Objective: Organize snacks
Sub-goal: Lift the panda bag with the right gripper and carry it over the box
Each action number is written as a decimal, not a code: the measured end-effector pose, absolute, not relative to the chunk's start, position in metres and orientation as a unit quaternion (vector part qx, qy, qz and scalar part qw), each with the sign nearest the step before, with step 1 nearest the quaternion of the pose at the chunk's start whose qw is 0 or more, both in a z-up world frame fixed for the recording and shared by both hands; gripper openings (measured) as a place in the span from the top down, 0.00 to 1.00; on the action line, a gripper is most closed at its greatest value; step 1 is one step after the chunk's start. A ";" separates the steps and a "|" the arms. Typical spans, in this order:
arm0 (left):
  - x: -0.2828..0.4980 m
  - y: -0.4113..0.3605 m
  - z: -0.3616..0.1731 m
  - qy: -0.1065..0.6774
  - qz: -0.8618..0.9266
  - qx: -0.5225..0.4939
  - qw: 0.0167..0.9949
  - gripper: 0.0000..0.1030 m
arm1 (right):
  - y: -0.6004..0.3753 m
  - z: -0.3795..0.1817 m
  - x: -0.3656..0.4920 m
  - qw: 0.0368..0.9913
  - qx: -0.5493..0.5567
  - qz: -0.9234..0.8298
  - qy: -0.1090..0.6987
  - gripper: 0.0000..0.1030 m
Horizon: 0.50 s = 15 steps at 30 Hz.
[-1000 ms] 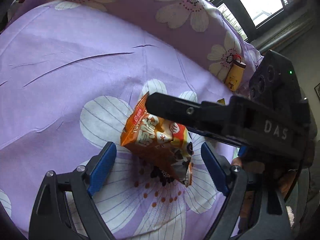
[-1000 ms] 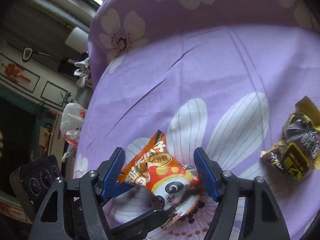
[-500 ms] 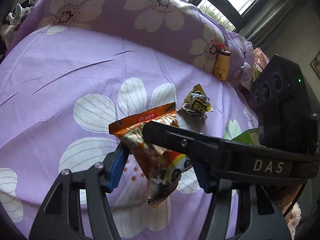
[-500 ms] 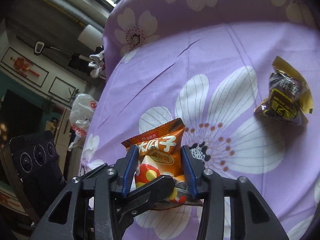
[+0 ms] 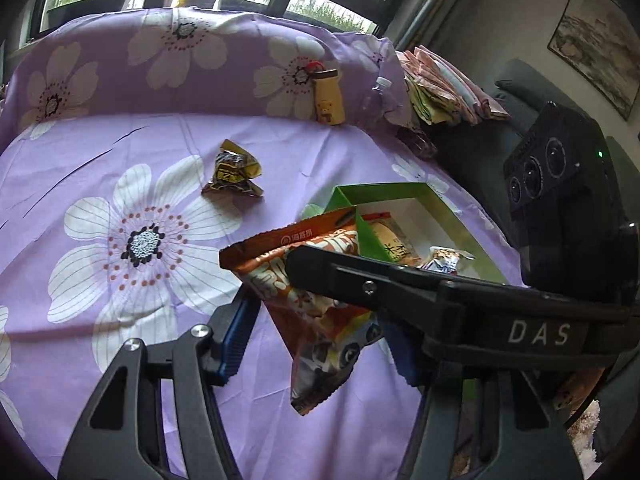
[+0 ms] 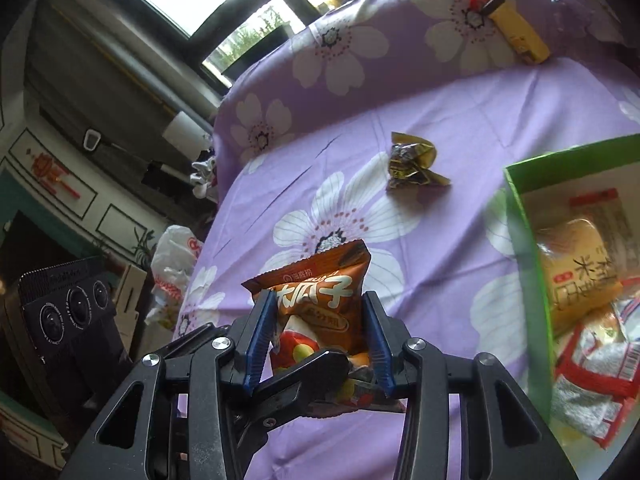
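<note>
An orange snack packet point(image 5: 332, 344) with a panda print hangs above the purple flowered bedsheet. My left gripper point(image 5: 320, 328) is shut on its lower part, blue pads on both sides. My right gripper point(image 6: 318, 304) is shut on the same packet point(image 6: 320, 280) near its top, which stands upright between the pads. The right gripper's black finger point(image 5: 400, 284) crosses in front of the packet in the left wrist view. An open green box point(image 5: 384, 192) with a white inside lies just behind and to the right of the packet, seen as the green box point(image 6: 524, 216) in the right wrist view.
A dark brown and gold snack packet point(image 5: 234, 172) point(image 6: 412, 164) lies on the sheet left of the box. Inside the box are a bread packet point(image 6: 576, 276) and red-and-white packets point(image 6: 596, 364). A yellow bottle point(image 5: 329, 98) leans against the raised back of the sheet. Folded cloths point(image 5: 440, 84) lie at the far right.
Both grippers closed on the orange packet, which lay on the sheet. They lifted it and carried it to the right, and the green box has come into view.
</note>
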<state>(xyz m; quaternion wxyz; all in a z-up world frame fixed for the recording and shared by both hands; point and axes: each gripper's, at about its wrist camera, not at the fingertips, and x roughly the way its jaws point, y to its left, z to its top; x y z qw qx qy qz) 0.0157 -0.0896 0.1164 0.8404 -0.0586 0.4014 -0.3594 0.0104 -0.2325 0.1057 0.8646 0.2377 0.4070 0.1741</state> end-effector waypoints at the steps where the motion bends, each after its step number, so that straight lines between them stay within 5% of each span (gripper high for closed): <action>1: 0.012 -0.097 0.118 0.401 -0.366 -0.060 0.838 0.43 | -0.240 0.109 0.004 0.867 0.236 0.167 0.405 0.55; 15: -0.003 -0.191 0.134 0.379 -0.402 -0.041 0.833 0.44 | -0.336 0.128 -0.031 0.885 0.268 0.107 0.365 0.55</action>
